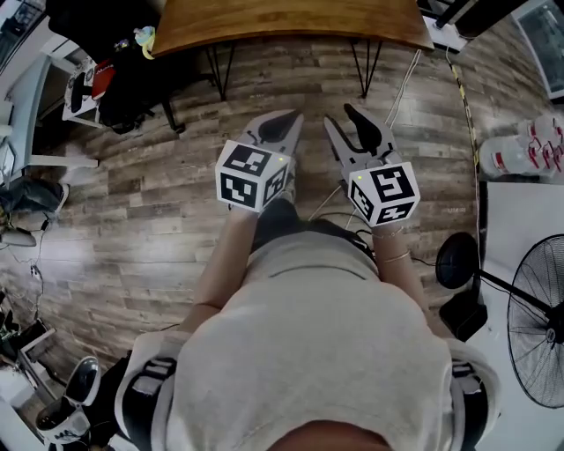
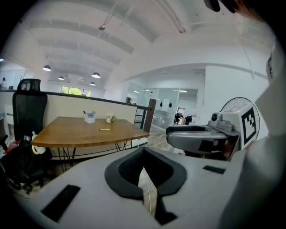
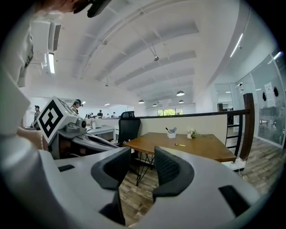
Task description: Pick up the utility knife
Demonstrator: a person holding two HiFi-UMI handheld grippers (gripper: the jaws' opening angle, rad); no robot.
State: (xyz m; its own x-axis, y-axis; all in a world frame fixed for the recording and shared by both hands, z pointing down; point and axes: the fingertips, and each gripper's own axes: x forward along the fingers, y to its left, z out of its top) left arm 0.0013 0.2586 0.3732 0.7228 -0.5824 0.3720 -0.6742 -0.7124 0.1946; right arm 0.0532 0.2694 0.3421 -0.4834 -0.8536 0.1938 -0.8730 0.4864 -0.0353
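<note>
A small yellow utility knife (image 2: 104, 129) (image 3: 180, 145) lies flat on the wooden table (image 2: 85, 133) (image 3: 199, 147) (image 1: 291, 22), well ahead of both grippers. I hold the two side by side over the wood floor, short of the table's near edge. My left gripper (image 1: 284, 121) (image 2: 142, 154) is shut, its pads meeting at the tips with nothing in them. Beside it, my right gripper (image 1: 352, 125) (image 3: 143, 157) is open, with only floor showing through the gap. The knife does not show in the head view.
A white pen cup (image 2: 90, 117) (image 3: 171, 133) and a small flower sprig (image 3: 192, 133) stand behind the knife. A black office chair (image 2: 28, 105) (image 3: 129, 127) is at the table's left end, a dark bag (image 1: 132, 84) beneath it. A standing fan (image 1: 538, 326) is at my right.
</note>
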